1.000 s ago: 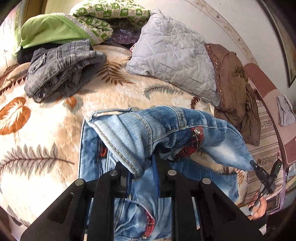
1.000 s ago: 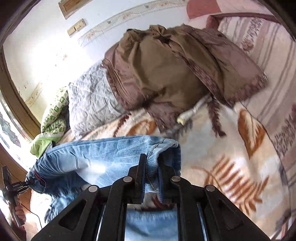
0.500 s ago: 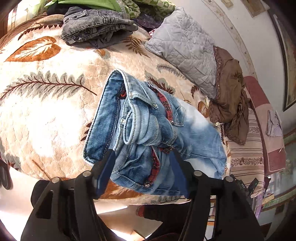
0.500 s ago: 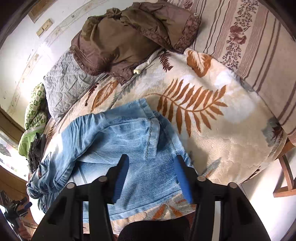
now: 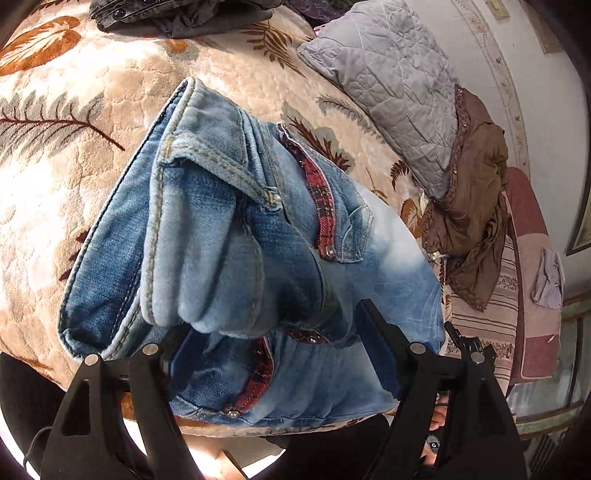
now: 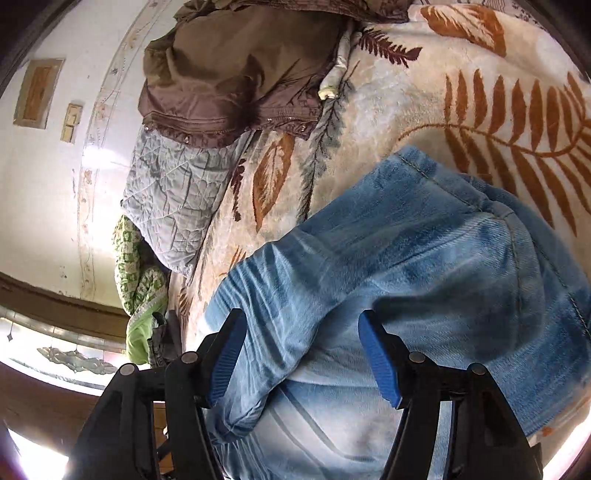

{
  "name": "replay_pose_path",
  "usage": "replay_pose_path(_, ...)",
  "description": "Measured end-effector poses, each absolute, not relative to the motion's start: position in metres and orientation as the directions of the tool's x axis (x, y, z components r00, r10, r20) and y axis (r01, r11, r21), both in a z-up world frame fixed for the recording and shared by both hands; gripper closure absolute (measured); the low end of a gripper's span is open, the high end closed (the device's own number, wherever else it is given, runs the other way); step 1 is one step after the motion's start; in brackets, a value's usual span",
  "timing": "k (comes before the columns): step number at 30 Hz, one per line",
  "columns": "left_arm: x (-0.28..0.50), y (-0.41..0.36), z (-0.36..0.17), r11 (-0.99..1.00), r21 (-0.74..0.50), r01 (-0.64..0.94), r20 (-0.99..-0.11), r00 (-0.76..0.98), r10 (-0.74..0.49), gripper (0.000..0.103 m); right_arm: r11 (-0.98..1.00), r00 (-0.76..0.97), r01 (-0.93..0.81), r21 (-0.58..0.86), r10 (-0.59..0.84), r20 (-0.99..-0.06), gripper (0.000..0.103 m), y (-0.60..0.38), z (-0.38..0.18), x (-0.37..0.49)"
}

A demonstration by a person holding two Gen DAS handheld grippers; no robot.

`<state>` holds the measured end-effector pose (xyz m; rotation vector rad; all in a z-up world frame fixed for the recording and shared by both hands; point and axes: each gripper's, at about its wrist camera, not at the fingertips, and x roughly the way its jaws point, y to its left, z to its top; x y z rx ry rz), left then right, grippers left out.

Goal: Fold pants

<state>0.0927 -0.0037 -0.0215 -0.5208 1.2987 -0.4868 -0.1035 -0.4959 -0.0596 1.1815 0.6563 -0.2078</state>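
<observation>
Light blue jeans [image 5: 236, 229] with red plaid trim lie folded in a thick bundle on the leaf-patterned blanket [image 5: 74, 155], near the bed's front edge. My left gripper [image 5: 280, 354] hovers close over the waistband end. Its jaws are opening, and a bulge of denim sits between them without being pinched. In the right wrist view the faded leg end of the jeans [image 6: 424, 258] fills the lower half. My right gripper [image 6: 303, 360] is low over it, jaws opening, with loose cloth between the blue pads [image 6: 380, 365].
A grey quilted pillow [image 5: 388, 85] and a crumpled brown garment [image 5: 476, 206] lie behind the jeans. Folded grey jeans [image 5: 177, 14] sit at the far left of the bed. A green patterned pillow [image 6: 136, 266] leans by the wall. The bed edge runs just below the jeans.
Both grippers have let go of the jeans and opened wide. The lifted fold now lies on the lower layer, and both grippers have sunk closer and rolled.
</observation>
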Motion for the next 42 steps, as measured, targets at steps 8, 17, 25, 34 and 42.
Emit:
replay_pose_path(8, 0.105, 0.014, 0.022, 0.725, -0.682, 0.093, -0.687, 0.259, -0.679, 0.08, 0.42, 0.871, 0.331, 0.845, 0.21, -0.445, 0.1, -0.497, -0.023, -0.098)
replay_pose_path(17, 0.053, 0.049, -0.03, 0.743, -0.668, 0.045, -0.731, 0.147, -0.666, 0.08, 0.621, 0.789, 0.326, 0.713, 0.238, -0.567, 0.097, -0.448, -0.029, -0.173)
replay_pose_path(25, 0.047, 0.059, -0.027, 0.747, -0.664, 0.05, -0.735, 0.144, -0.663, 0.068, 0.503, 0.739, 0.451, 0.738, 0.254, -0.624, 0.077, -0.451, -0.081, -0.204)
replay_pose_path(34, 0.031, 0.053, -0.011, 0.709, -0.69, 0.147, -0.683, 0.191, -0.704, 0.029, 0.275, 0.839, 0.492, 0.826, 0.101, -0.534, 0.039, -0.515, -0.083, -0.261)
replay_pose_path(42, 0.047, 0.029, -0.022, 0.748, -0.653, 0.121, -0.734, 0.14, -0.664, 0.069, 0.235, 0.89, 0.407, 0.883, 0.115, -0.441, 0.103, -0.528, -0.087, -0.227)
